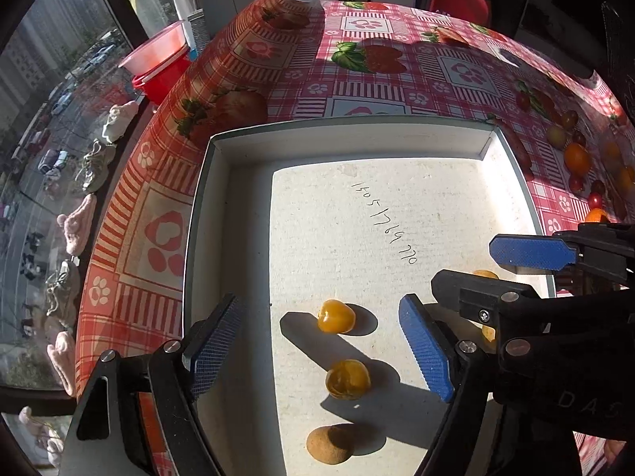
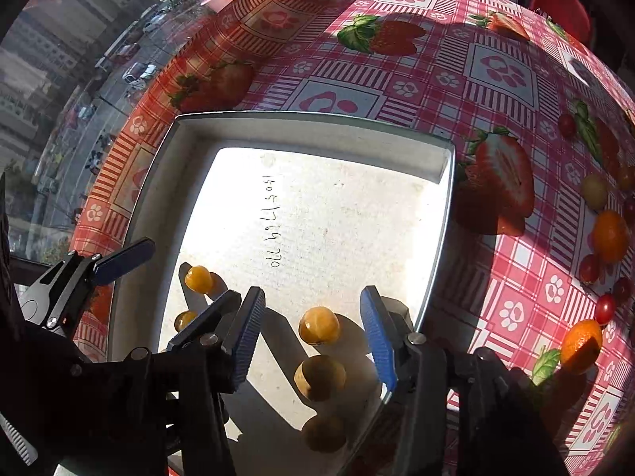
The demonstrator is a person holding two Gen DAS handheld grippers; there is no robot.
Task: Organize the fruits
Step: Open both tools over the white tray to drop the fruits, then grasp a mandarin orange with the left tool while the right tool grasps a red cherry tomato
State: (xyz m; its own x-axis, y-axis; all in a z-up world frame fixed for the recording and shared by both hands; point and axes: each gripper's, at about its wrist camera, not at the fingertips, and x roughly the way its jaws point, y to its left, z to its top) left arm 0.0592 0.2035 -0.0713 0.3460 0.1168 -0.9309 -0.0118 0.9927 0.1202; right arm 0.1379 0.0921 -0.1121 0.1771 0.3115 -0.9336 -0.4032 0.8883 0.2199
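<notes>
On the strawberry tablecloth (image 1: 373, 59), a shallow white box (image 1: 345, 141) holds yellow fruits (image 1: 335, 316); both grippers' fingers (image 1: 424, 347) apart, empty

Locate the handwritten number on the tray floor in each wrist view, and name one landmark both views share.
Left wrist: the handwritten number runs diagonally at centre, right of middle, above the yellow fruits.
Right wrist: the handwritten number runs vertically, left of centre.
Shared landmark: the white tray's far wall.
</notes>
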